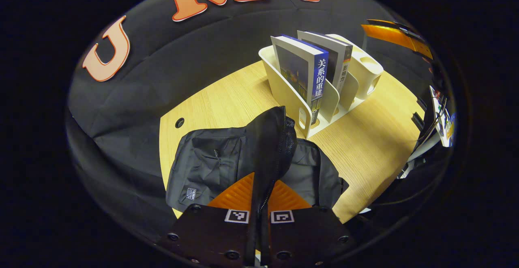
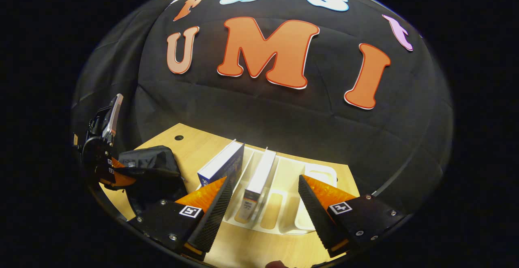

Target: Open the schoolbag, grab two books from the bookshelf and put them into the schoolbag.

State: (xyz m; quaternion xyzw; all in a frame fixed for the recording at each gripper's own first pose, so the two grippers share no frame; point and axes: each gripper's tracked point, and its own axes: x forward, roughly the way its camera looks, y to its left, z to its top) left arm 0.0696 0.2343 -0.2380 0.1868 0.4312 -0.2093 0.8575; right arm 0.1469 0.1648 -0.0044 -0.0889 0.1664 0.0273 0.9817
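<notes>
A light wooden table [image 1: 365, 138] sits in a booth with black cloth walls [image 1: 170, 65]. The wood has fine lines in it and a small round hole [image 1: 179, 122] near the back edge. The same table [image 2: 190, 146] shows in the right gripper view, with the dark wall [image 2: 284, 118] rising just behind it.

The black bag [image 1: 211, 162] lies flat on the table, near its front edge. The left gripper [image 1: 259, 195] is clenched on the bag's flap [image 1: 269, 138] — both fingers press on it and hold it up, so the bag is open and its grey inside shows. In the right gripper view this gripper [image 2: 117, 172] is far off to the left, pinching the bag [image 2: 154, 166].

The white rack [image 1: 292, 93] stands on the table just behind the bag. Two books stand upright in its slots. The blue book [image 1: 302, 71] is in the slot closest to the bag, and the grey book [image 1: 332, 59] is in the next slot.

The right gripper [image 2: 263, 203] hangs above the rack [image 2: 284, 203] with its fingers spread wide — it holds nothing. From this view the grey book [image 2: 259, 176] sits between the two fingers, and the blue book [image 2: 223, 162] is just past the left one. I cannot tell if a finger touches it.
</notes>
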